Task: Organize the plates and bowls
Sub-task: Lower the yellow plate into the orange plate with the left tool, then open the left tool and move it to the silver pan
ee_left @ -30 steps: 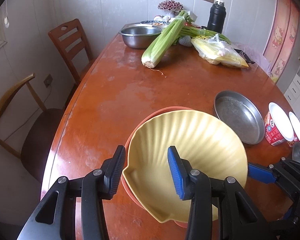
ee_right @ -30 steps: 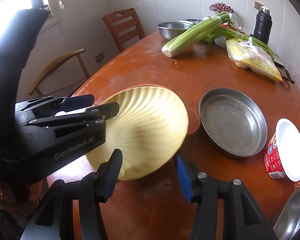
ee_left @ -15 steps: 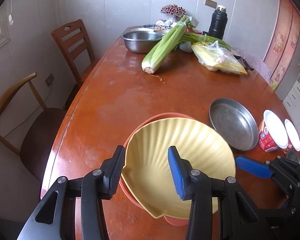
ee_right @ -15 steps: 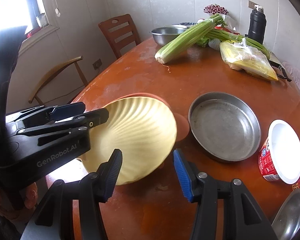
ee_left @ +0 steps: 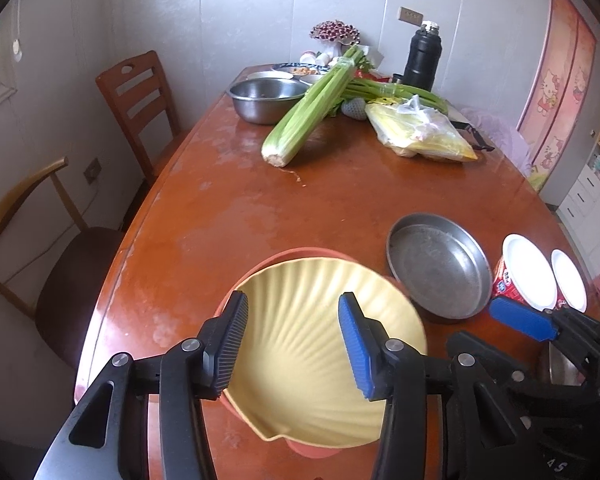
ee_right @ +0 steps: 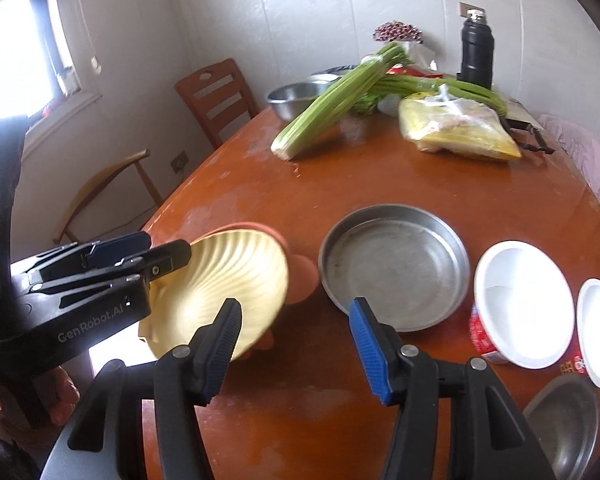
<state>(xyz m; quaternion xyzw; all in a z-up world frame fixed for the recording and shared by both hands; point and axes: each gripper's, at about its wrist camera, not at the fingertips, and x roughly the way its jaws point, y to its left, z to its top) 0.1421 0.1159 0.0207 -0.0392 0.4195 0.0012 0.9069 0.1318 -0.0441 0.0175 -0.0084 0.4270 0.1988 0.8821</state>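
Shell-shaped yellow plate lay stacked on an orange plate near the front edge of the brown table. Left gripper hovered over it, its jaws opening, pads clear of the rim and gripping nothing. Right gripper stood above bare tabletop just right of the stack, its jaws also opening with nothing between them. Just beside the plates sat a round metal pan, then a red cup. Celery lay farther back.
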